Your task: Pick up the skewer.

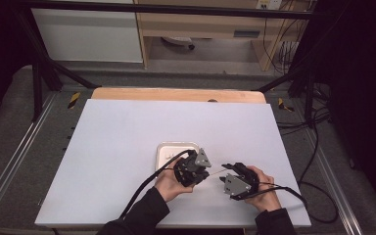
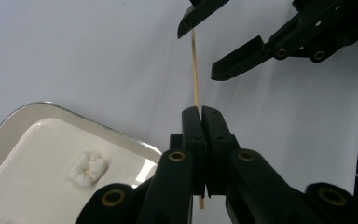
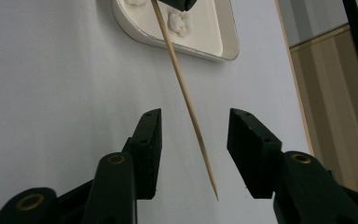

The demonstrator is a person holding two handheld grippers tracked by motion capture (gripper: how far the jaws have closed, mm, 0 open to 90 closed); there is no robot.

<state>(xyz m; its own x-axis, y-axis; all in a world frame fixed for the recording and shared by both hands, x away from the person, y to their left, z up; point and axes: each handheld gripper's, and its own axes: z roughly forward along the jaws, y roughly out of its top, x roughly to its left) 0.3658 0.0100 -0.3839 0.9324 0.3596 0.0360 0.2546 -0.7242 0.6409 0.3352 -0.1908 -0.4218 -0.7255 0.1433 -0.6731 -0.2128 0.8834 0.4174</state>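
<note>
Presently sitting just left of the worktop's middle, toward its near edge: a white tray (image 1: 169, 149), rim shining, holding a small white lump (image 2: 88, 169) on its floor in the left gripper view. Hovering over the tray's near right corner: the left gripper (image 1: 201, 172), jaws pressed tight together and pinching a thin wooden skewer (image 2: 196, 70) close to one end, a short stub poking out below the jaws. Running rightward from that grip, above the worktop and clear of it: the skewer, its pointed end reaching into the gap of the right gripper (image 1: 223, 176). Standing partly apart on either side of the stick: the right gripper's jaws, neither pad touching the wood in the right gripper view (image 3: 195, 135), nothing clamped between them. Lying beyond the skewer's far end in that same view: the tray with two white lumps on it. Resting near the worktop's near edge, right of the middle: the right hand (image 1: 262, 188) wrapping its gripper, cable trailing away toward the right edge.
</note>
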